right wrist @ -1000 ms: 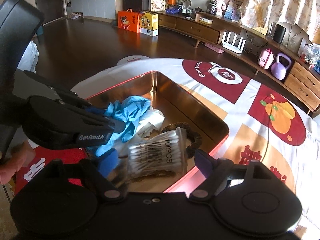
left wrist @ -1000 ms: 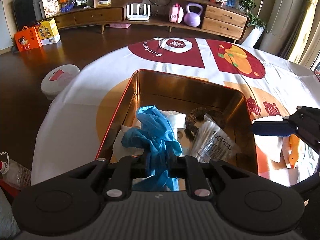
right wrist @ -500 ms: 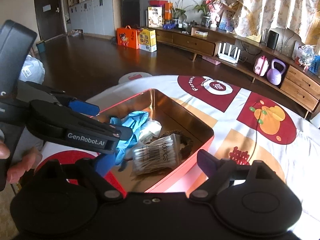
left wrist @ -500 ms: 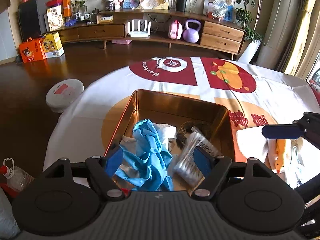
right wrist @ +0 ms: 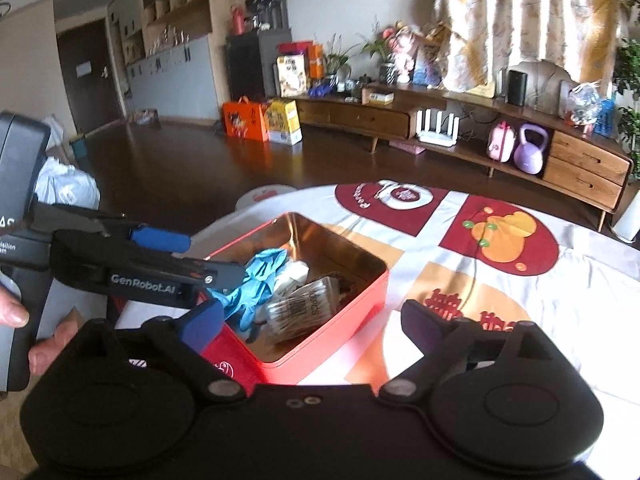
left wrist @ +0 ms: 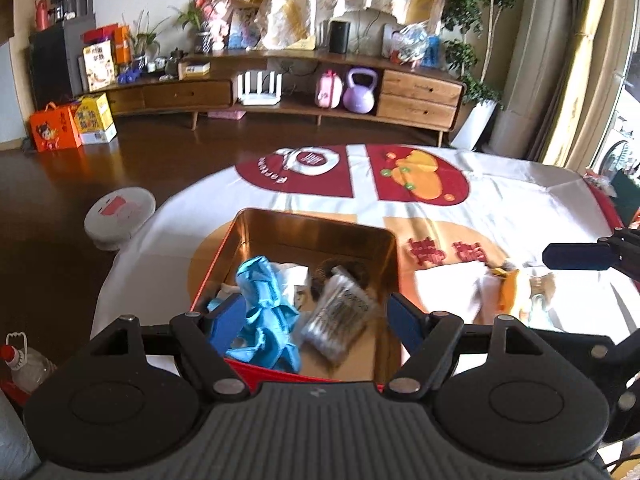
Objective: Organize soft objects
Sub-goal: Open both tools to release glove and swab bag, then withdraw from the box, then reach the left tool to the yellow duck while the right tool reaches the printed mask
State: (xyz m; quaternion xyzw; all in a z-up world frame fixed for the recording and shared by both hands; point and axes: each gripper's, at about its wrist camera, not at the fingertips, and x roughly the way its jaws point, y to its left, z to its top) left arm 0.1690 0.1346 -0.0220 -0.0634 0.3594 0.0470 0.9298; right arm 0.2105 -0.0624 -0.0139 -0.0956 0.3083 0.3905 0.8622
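Left wrist view: my left gripper [left wrist: 316, 314] hangs with jaws apart above the red tin's [left wrist: 316, 222] near edge, blue glove [left wrist: 266, 304] inside. Right gripper [right wrist: 310, 326] also apart; I would next send it toward the white cloth [left wrist: 446, 288] beside the tin, gripping a fold.

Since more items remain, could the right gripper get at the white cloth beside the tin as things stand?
Probably yes: the right gripper is open and empty, and the white cloth lies uncovered outside the tin.
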